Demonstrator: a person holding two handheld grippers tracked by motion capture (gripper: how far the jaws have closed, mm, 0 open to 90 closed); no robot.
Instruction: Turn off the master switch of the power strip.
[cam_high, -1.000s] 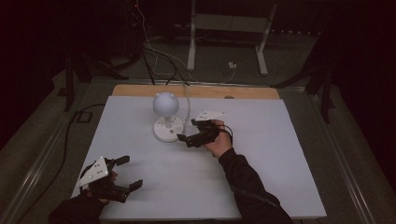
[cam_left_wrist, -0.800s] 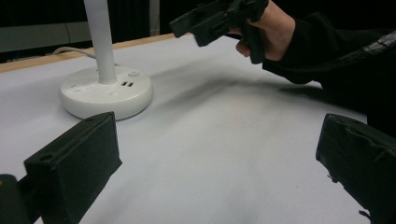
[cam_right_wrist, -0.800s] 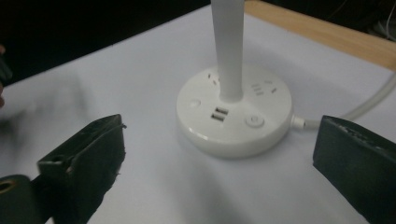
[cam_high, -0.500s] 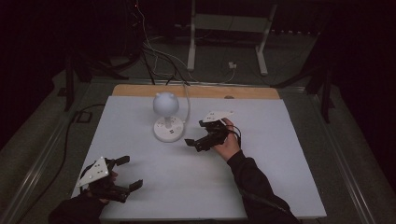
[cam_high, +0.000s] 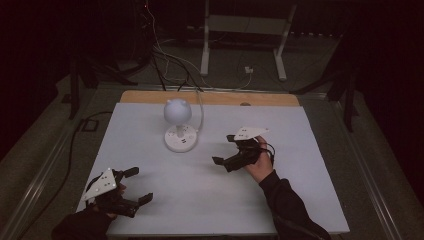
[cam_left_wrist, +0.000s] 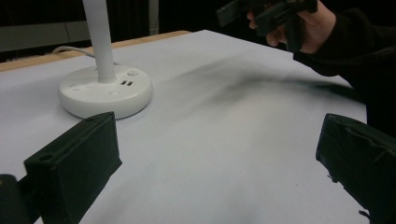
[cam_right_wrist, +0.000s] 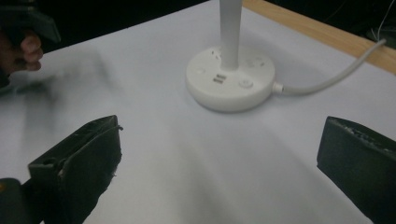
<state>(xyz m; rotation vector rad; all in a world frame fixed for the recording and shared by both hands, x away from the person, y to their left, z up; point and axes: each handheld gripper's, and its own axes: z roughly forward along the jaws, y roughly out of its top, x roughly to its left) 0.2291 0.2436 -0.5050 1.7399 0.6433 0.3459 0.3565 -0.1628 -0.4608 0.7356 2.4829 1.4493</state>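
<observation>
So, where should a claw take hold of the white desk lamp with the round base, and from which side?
Probably at the thin upright white stem of the white desk lamp, just above its round flat base. The stem is narrow enough for the open jaws, while the base looks too wide. The right claw could come in level from the lamp's right; the white cable leaves toward the table's far edge, so avoid that side.

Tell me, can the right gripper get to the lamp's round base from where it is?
Probably yes. The right gripper is open and points toward the lamp base, with only bare table between them and nothing blocking the way.
</observation>
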